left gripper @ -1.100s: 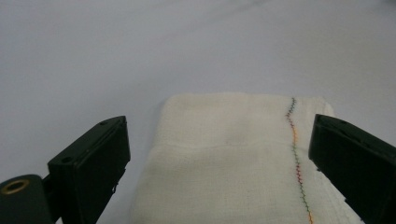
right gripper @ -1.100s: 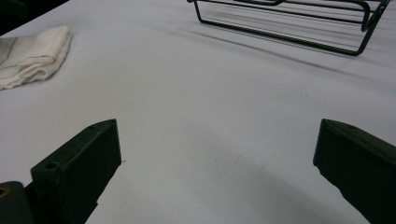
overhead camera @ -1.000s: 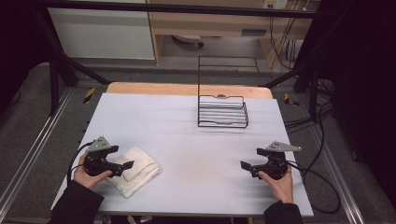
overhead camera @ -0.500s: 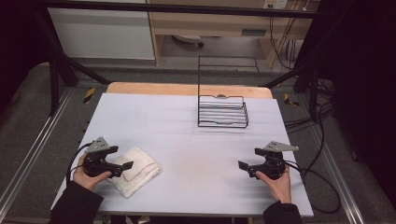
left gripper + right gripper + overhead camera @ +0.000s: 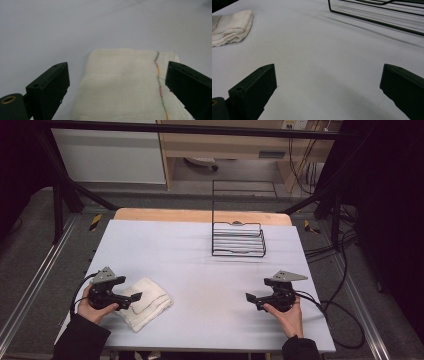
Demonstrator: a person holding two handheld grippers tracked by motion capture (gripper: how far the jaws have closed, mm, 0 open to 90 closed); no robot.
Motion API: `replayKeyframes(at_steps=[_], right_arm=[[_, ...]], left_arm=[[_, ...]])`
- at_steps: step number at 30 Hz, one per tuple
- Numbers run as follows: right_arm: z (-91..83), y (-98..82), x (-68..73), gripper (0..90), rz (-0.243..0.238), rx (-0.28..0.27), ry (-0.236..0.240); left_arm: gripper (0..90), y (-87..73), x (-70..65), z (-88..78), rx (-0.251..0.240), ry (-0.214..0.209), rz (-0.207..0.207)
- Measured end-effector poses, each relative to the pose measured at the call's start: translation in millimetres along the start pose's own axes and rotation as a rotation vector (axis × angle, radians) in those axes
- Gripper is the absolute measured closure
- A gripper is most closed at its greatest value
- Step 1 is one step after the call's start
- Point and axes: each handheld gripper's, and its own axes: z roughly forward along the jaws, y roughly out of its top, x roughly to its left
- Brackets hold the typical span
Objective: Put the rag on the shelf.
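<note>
Straddling folded cloth (image 5: 125, 85) at table's (image 5: 200, 250) near-left: left gripper (image 5: 117, 87), jaws wide apart, likely lined up to pinch. Right gripper (image 5: 252, 298) idle over bare surface, jaws apart. Wire rack (image 5: 238, 240) far side.

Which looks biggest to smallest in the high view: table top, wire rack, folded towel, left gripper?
1. table top, by far the largest.
2. wire rack, though it sits farther from the camera.
3. folded towel.
4. left gripper; close to the towel in apparent size and partly wrapped by the hand, so ranks 3 and 4 are unsure.
</note>
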Motion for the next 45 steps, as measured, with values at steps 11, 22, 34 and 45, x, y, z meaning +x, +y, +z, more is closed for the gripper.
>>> replayKeyframes(at_steps=[11, 22, 34, 45], right_arm=[[27.8, 16.1, 37.3, 1.5, -0.038, 0.022, 0.043], [64.6, 36.6, 80.2, 2.5, -0.076, 0.045, 0.078], [103.4, 56.6, 121.5, 5.7, -0.086, 0.059, 0.109], [144.9, 63.0, 157.2, 22.6, -0.085, 0.087, 0.129]], left_arm=[[5.6, -0.7, 0.2, 0.5, 0.005, 0.009, -0.005], [5.6, -0.6, 1.5, -1.2, 0.0, 0.015, -0.013], [5.6, -0.6, 1.8, -2.2, -0.004, 0.017, -0.01], [5.9, -1.0, 1.7, -1.7, -0.001, 0.019, -0.01]])
